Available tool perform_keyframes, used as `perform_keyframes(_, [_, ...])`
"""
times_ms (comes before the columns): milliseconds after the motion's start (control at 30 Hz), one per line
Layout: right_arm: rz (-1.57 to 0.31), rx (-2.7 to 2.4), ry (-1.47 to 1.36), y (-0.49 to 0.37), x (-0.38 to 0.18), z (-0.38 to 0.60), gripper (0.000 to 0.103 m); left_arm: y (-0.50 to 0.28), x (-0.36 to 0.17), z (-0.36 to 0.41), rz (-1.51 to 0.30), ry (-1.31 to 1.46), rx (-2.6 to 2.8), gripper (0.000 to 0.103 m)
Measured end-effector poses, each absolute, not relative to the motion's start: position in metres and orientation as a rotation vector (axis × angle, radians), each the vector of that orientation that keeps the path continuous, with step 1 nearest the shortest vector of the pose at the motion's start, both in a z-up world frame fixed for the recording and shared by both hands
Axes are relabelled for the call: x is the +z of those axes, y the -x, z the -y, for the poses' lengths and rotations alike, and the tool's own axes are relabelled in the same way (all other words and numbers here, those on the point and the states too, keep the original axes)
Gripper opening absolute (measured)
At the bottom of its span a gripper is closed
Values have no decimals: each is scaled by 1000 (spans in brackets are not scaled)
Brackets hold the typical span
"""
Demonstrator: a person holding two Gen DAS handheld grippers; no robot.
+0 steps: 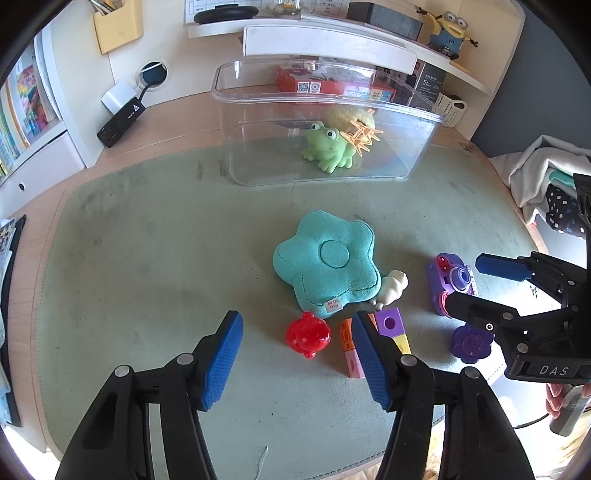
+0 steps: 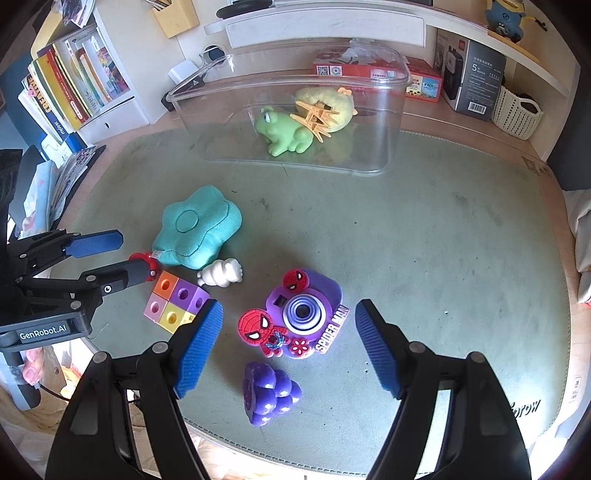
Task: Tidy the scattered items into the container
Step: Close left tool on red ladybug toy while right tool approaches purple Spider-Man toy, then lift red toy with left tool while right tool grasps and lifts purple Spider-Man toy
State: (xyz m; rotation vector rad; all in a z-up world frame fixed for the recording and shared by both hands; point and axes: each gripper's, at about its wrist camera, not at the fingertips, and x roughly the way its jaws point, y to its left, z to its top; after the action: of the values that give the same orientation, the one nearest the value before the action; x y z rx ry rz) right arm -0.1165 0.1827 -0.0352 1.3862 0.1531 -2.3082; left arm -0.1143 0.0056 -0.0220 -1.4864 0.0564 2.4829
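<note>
A clear plastic container (image 1: 258, 96) (image 2: 207, 103) stands at the back of the green mat and holds a green frog (image 1: 327, 147) (image 2: 284, 129), a yellow plush (image 2: 328, 105) and an orange clip. On the mat lie a teal plush flower (image 1: 327, 258) (image 2: 197, 225), a red ball toy (image 1: 308, 334), a white figurine (image 1: 393, 286) (image 2: 221, 275), coloured cubes (image 1: 388, 325) (image 2: 173, 302), a purple Spider-Man camera (image 2: 299, 314) (image 1: 450, 280) and a purple grape toy (image 2: 267, 393). My left gripper (image 1: 297, 363) is open just short of the red ball. My right gripper (image 2: 290, 349) is open above the camera.
Shelves with books (image 2: 70, 85), a power strip (image 1: 122, 120), boxes (image 2: 469, 74), a white basket (image 2: 517, 110) and a Minion figure (image 1: 448, 31) ring the back. Cloth (image 1: 535, 173) lies at the right edge of the desk.
</note>
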Motion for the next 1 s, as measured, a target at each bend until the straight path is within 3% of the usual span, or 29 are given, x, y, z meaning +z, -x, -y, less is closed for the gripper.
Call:
perform_keyframes(400, [-192, -2309, -1428, 119, -46, -181, 72, 117, -34, -7, -68, 1520, 2442, 35])
perform_keyframes(533, [-193, -2304, -1452, 122, -51, -179, 72, 117, -36, -10, -87, 1516, 2431, 23])
perform_keyframes(833, [-254, -2317, -1451, 121, -56, -172, 72, 116, -38, -16, -122, 1500, 2442, 21])
perform_keyframes(1000, [-300, -2333, -1427, 119, -56, -169, 63, 117, -40, -14, -101, 1497, 2438, 21])
